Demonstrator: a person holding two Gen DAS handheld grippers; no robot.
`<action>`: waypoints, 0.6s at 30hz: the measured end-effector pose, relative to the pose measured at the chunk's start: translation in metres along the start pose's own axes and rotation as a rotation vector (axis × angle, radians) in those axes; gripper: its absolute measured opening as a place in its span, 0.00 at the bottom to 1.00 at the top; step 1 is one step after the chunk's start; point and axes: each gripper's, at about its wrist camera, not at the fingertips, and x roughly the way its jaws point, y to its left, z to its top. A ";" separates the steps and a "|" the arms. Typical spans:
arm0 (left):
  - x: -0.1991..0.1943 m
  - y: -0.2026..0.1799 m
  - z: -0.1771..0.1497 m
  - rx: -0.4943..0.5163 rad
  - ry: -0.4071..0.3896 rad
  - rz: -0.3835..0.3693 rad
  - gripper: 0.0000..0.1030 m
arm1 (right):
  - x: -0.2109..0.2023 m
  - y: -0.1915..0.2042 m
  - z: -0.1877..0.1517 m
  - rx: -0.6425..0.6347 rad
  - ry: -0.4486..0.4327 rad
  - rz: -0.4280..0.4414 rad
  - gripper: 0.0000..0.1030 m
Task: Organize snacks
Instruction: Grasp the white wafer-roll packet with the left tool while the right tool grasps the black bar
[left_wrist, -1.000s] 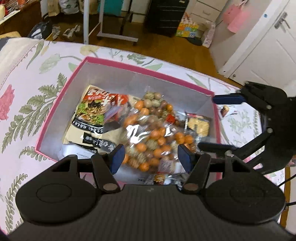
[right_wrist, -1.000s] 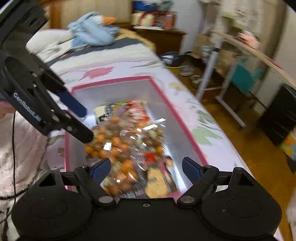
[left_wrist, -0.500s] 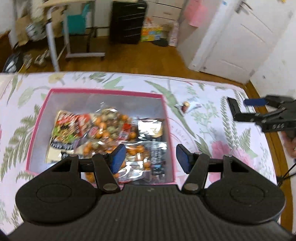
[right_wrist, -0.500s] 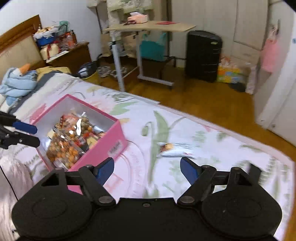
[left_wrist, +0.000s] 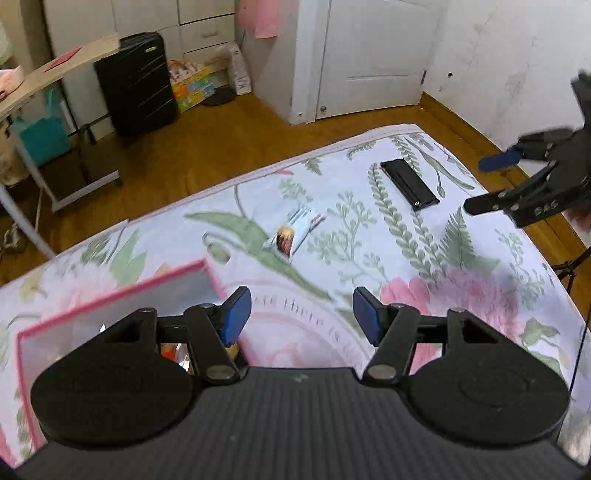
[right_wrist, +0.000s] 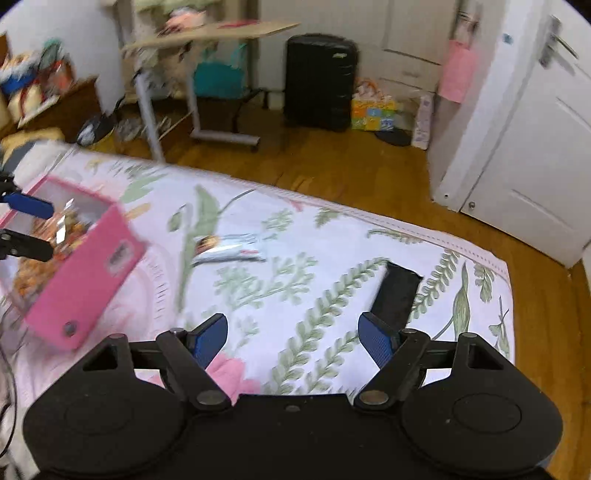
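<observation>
Left gripper (left_wrist: 302, 314): jaws apart, empty, above the bedspread (left_wrist: 369, 236) beside the pink box (left_wrist: 110, 299).
Right gripper (right_wrist: 291, 338): jaws wide, empty.
Snack packet (left_wrist: 295, 234): mid-bedspread, untouched.

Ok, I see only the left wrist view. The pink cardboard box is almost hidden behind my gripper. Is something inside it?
Observer: Yes. The right wrist view shows a clear crinkly bag of orange round snacks inside the pink box.
Operator: Is the right gripper holding anything?
Observer: No. The right gripper is open, with only the flowered bedcover seen between its jaws.
Operator: Where is the black flat rectangular object?
Observer: The black flat rectangular object lies just beyond its right fingertip.
</observation>
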 end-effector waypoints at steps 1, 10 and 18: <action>0.010 -0.001 0.004 0.009 0.004 -0.001 0.59 | 0.009 -0.013 -0.004 0.022 -0.022 -0.008 0.79; 0.111 0.001 0.040 0.137 0.193 -0.031 0.59 | 0.057 -0.091 0.001 0.266 -0.103 -0.038 0.79; 0.166 -0.004 0.072 0.226 0.170 -0.001 0.59 | 0.103 -0.112 0.000 0.278 0.024 0.036 0.78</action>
